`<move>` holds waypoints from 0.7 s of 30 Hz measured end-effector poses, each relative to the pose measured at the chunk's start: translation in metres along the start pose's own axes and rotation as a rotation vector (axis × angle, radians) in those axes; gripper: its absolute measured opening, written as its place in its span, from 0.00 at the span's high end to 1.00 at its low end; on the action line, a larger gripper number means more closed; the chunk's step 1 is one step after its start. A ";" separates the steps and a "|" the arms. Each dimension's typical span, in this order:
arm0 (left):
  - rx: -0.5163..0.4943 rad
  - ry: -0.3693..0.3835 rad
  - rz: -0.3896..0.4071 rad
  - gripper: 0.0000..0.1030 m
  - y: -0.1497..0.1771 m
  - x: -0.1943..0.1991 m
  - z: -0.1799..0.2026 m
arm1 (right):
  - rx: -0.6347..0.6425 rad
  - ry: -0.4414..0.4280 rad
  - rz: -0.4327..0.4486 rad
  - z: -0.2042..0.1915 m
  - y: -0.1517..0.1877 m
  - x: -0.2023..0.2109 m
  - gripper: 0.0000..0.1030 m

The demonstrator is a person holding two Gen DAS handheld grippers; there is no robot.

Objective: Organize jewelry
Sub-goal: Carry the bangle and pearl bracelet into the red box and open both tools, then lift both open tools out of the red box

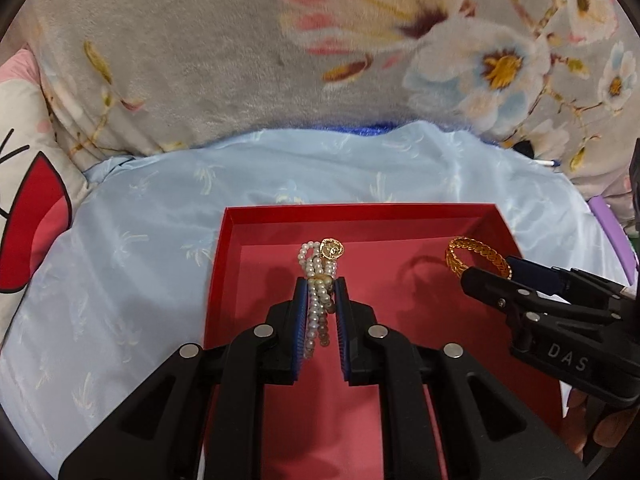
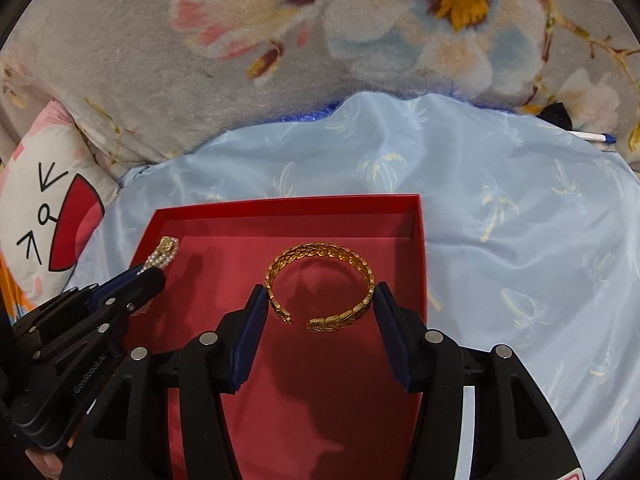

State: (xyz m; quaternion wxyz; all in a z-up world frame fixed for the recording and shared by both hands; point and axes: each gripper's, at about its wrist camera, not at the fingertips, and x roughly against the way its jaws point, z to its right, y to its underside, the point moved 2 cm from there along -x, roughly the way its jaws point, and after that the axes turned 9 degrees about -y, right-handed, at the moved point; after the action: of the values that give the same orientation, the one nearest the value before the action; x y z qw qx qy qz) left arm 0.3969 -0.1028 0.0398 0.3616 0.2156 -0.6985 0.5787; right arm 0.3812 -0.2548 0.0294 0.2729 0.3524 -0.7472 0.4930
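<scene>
A red box [image 1: 360, 214] lies open on the pale blue cloth; it also shows in the right wrist view [image 2: 288, 202]. My left gripper [image 1: 321, 282] is shut on a white pearl bracelet [image 1: 318, 280] with a gold round charm [image 1: 332, 249], held over the box's left part; the pearls also show in the right wrist view [image 2: 160, 258]. My right gripper [image 2: 320, 294] holds a gold braided open bangle [image 2: 320, 258] between its two blue pads, over the box's right part. The bangle also shows in the left wrist view [image 1: 476, 254], with the right gripper [image 1: 492, 276] around it.
A pale blue satin cloth [image 2: 520, 220] covers the surface around the box. A grey floral blanket [image 1: 200, 60] rises behind. A white and red cartoon cushion [image 2: 44, 216] lies at the left. A pen [image 2: 592, 136] lies at the far right.
</scene>
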 end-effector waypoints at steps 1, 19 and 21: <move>0.000 -0.004 -0.010 0.87 0.000 -0.006 0.000 | 0.006 0.006 -0.007 -0.001 -0.001 -0.004 0.48; 0.178 0.004 0.065 0.43 0.021 0.050 -0.040 | 0.050 -0.017 0.133 -0.015 0.038 0.068 0.37; 0.185 0.010 0.080 0.43 0.035 0.074 -0.045 | 0.058 -0.062 0.150 -0.023 0.060 0.091 0.37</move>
State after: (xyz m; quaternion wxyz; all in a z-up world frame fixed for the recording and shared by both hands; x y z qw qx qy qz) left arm 0.3356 -0.0427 0.0754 0.3201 0.2170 -0.6482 0.6559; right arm 0.2798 -0.2406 0.0741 0.2018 0.3184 -0.7649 0.5224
